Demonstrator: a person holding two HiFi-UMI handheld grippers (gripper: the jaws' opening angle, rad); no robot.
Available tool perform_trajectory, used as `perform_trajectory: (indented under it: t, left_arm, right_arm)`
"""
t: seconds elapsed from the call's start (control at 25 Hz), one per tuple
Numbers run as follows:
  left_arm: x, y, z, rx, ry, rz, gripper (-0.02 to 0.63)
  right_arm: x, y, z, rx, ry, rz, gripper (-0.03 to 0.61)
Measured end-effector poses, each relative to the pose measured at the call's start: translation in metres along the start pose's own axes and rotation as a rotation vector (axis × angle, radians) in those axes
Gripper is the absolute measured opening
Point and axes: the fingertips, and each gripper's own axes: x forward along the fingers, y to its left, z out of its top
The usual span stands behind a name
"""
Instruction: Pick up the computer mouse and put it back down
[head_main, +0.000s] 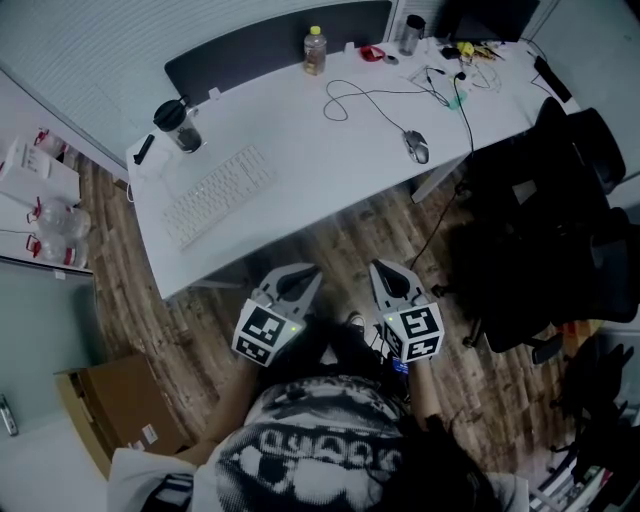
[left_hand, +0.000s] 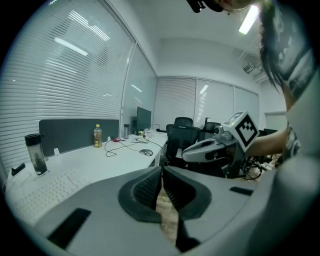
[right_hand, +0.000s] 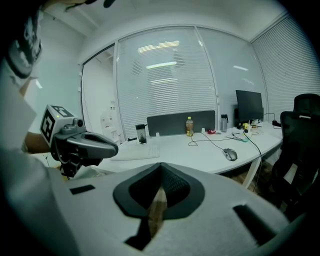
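**Both grippers closed, short of the tabletop**

The computer mouse (head_main: 416, 146) lies on the white tabletop (head_main: 300, 130) near its right-hand edge, its cable looping away behind it, well apart from both grippers. The left gripper (head_main: 298, 272) and right gripper (head_main: 386, 270) are held side by side over the wood floor (head_main: 335, 232) in front of the tabletop – each with its fingers pressed together on nothing. A keyboard (head_main: 218, 195) sits further left and a bottle (head_main: 314, 50) stands at the far edge.

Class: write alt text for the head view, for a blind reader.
A person holds the left hand-held gripper and right hand-held gripper, both shut and empty, over a wooden floor before a white desk with a mouse, keyboard and bottle.
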Motion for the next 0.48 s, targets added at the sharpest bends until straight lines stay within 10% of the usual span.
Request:
perform_trajectory:
  t: [0.48]
  left_arm:
    - [0.009, -0.007, 0.005, 0.016, -0.011, 0.024, 0.011]
  right_arm:
    - [-0.010, -0.029, -0.004, 0.005, -0.012, -0.026, 0.000]
